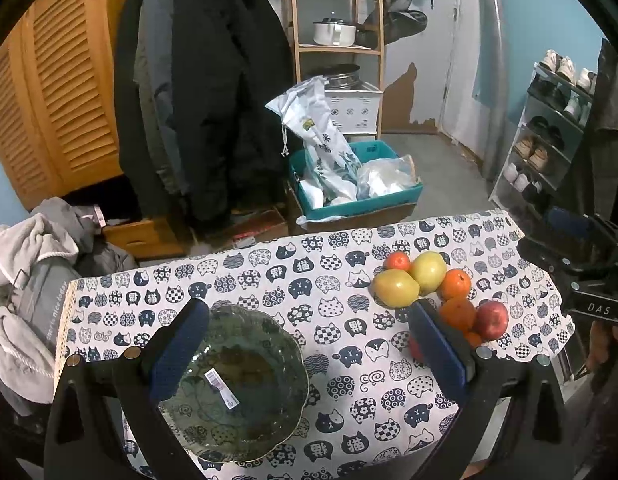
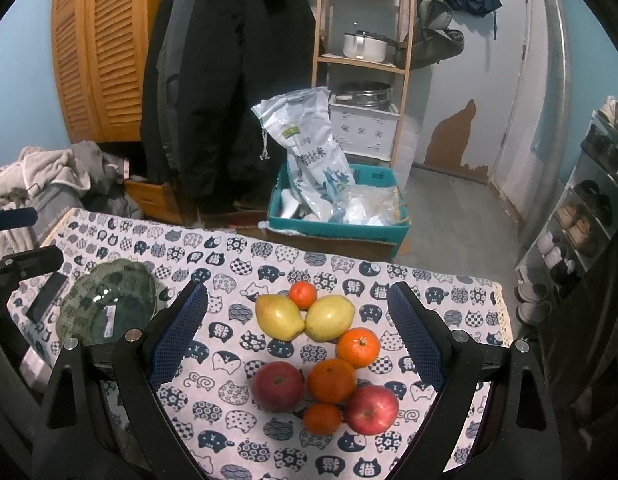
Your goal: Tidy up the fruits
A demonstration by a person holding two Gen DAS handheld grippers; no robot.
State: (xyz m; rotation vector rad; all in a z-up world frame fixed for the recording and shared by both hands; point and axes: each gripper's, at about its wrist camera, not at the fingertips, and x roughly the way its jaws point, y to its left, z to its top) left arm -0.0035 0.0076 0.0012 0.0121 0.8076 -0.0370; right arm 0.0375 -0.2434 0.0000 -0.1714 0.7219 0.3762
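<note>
While both grippers, left gripper (image 1: 309, 344) and right gripper (image 2: 297, 332), stood wide open and empty, we found the fruit (image 2: 325, 360) still loose beside the bowl (image 1: 237, 384); grasping one came next.

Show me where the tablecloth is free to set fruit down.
Bare cloth lies between the green glass bowl and the fruit pile, and along the far edge behind the pears. The bowl itself holds nothing. Crowded: the touching cluster of pears, oranges and apples.
</note>
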